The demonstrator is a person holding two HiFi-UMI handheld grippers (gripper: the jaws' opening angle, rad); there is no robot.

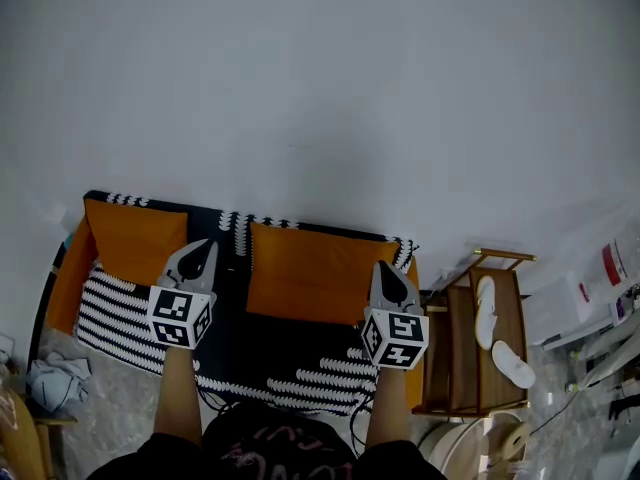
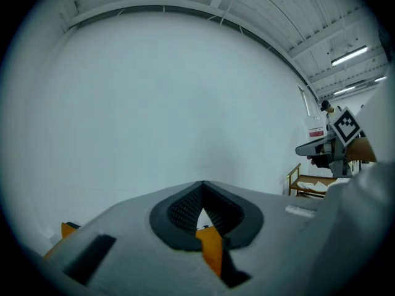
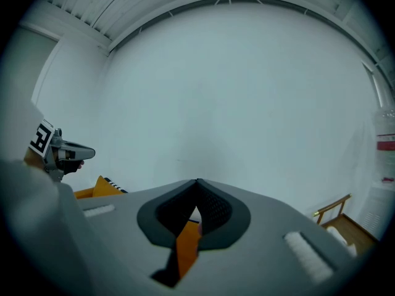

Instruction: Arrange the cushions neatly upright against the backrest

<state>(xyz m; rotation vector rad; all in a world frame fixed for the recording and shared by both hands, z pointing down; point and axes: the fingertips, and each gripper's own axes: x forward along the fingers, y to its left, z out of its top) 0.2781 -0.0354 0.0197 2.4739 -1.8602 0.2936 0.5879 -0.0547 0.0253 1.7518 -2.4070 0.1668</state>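
Two orange cushions stand upright against the backrest of a sofa (image 1: 225, 323) draped in a black-and-white striped throw: one at the left (image 1: 135, 240), one in the middle (image 1: 305, 268). My left gripper (image 1: 200, 248) hovers over the left cushion's right edge, jaws shut and empty. My right gripper (image 1: 389, 270) hangs over the middle cushion's right edge, also shut and empty. In the left gripper view the shut jaws (image 2: 202, 193) face the white wall, with orange showing below them. The right gripper view shows the same: shut jaws (image 3: 197, 189) with orange beneath.
A wooden side rack (image 1: 455, 343) with white slippers (image 1: 512, 363) stands right of the sofa. A grey cloth (image 1: 55, 378) lies at the lower left. Boxes and bottles (image 1: 600, 288) crowd the far right. A white wall (image 1: 320, 88) rises behind the sofa.
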